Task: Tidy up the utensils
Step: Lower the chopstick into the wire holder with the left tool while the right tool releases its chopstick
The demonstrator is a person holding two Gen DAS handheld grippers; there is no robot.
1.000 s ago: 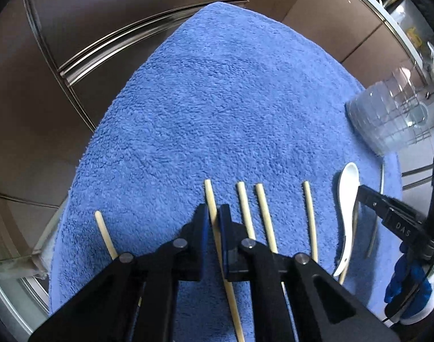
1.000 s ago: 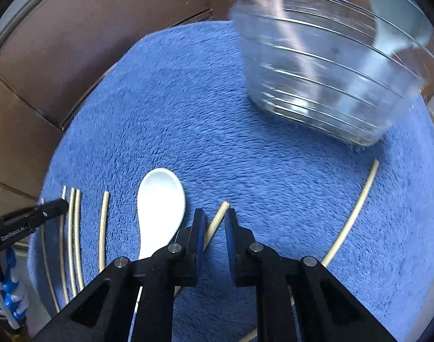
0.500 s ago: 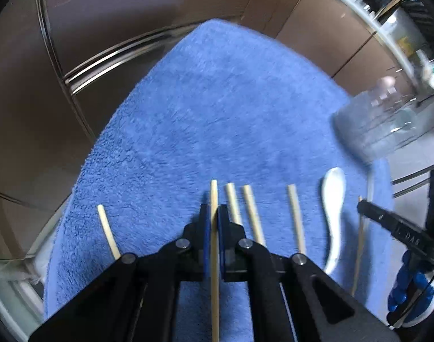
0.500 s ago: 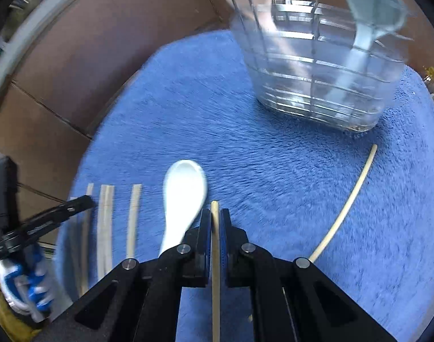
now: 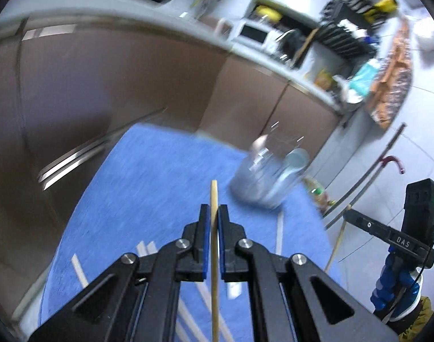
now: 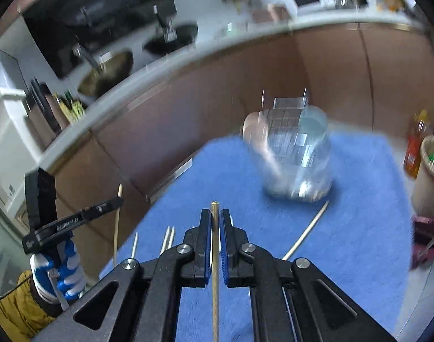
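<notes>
Left wrist view: the left gripper (image 5: 214, 213) is clenched on a chopstick (image 5: 215, 245) that runs straight up between its blue pads, tip standing out past the fingertips. Below it lies the blue towel (image 5: 148, 182). Near the towel's far right corner stands a clear utensil holder (image 5: 262, 179), blurred; a pale blue spoon (image 5: 296, 158) and a pinkish spoon (image 5: 259, 142) stand in it. Loose chopsticks (image 5: 79, 270) lie along the towel's near left edge, and another stick (image 5: 279, 229) lies just in front of the holder. At the right edge the right gripper (image 5: 349, 215) appears side-on with a chopstick hanging from it, held by a blue-gloved hand (image 5: 396, 279).

Right wrist view: the right gripper (image 6: 215, 218) grasps its own chopstick (image 6: 215, 256) the same way, pads closed on it. The holder (image 6: 296, 156) sits toward the towel's (image 6: 359, 199) far edge, with both spoons blurred inside. A long chopstick (image 6: 308, 229) lies slanted just in front of it, and three more sticks (image 6: 167, 239) lie near the left edge. Only here the left gripper (image 6: 118, 199) shows from outside, at the left, in a gloved hand (image 6: 60, 273) with a mustard sleeve (image 6: 14, 313).
</notes>
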